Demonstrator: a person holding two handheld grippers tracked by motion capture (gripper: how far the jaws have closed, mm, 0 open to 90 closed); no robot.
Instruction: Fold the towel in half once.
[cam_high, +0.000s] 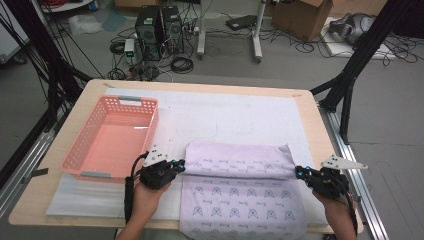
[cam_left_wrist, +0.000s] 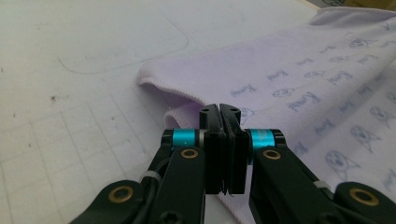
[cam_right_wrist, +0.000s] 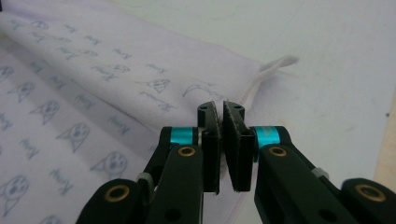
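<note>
1. Lilac printed cloth (cam_high: 240, 190): lies on the white mat (cam_high: 240, 120) at the table's near side, its far part folded over toward the person, its near hem hanging over the table edge.
2. Left gripper (cam_high: 181, 165): jaws pressed together at the fold's left end; whether cloth sits between them cannot be told.
3. Right gripper (cam_high: 298, 173): jaws nearly together at the fold's right end, grip unclear.
4. Pink basket (cam_high: 112, 137): just left of the cloth, beside the left gripper.
5. Open mat beyond the fold.

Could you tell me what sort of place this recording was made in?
Probably a robotics lab: computer towers and loose cables on the floor, and a work table framed by black rig legs.
</note>
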